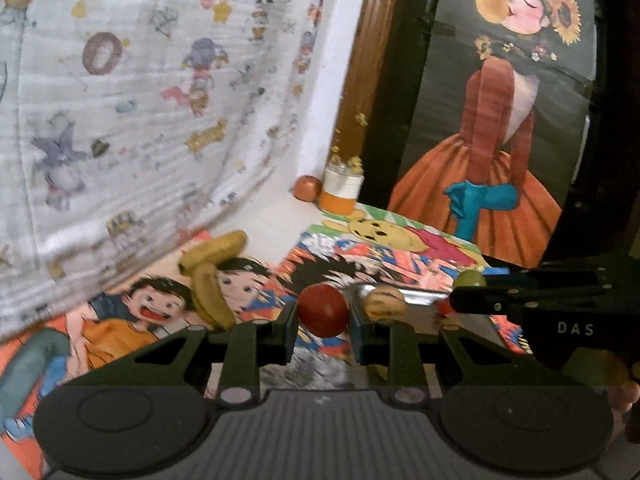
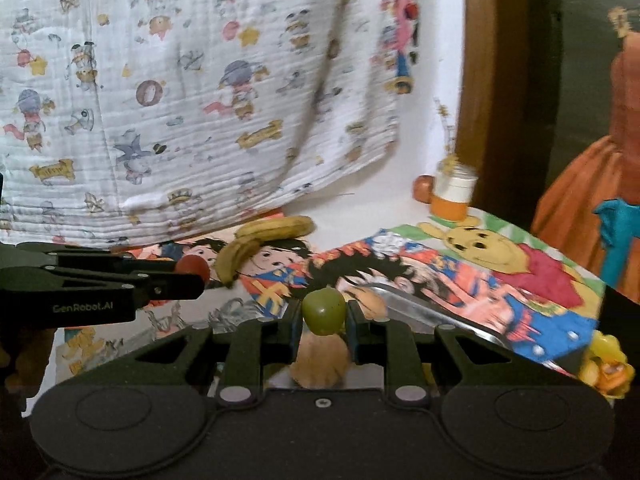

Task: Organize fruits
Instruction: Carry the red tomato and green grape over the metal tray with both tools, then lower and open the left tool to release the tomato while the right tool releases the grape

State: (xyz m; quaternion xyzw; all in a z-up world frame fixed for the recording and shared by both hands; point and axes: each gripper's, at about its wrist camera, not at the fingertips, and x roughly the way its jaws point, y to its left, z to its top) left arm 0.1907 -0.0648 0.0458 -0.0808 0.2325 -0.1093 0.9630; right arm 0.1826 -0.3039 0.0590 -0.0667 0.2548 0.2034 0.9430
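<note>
My left gripper (image 1: 323,312) is shut on a red round fruit (image 1: 322,309) and holds it above the cartoon-print cloth. My right gripper (image 2: 323,312) is shut on a small green fruit (image 2: 323,310), held over a tan walnut-like fruit (image 2: 319,360) that lies in the metal tray (image 2: 424,312). In the left wrist view the right gripper (image 1: 460,294) comes in from the right with the green fruit (image 1: 469,279) over the tray (image 1: 420,298), next to the tan fruit (image 1: 385,302). Two bananas (image 1: 210,272) lie on the cloth to the left.
A jar (image 1: 340,188) with an orange base and an orange-red fruit (image 1: 307,187) stand at the back by a wooden frame. A printed white cloth (image 2: 180,100) hangs behind. A poster of a girl in an orange dress (image 1: 496,120) leans at the right. A yellow toy (image 2: 606,364) sits at the cloth's right edge.
</note>
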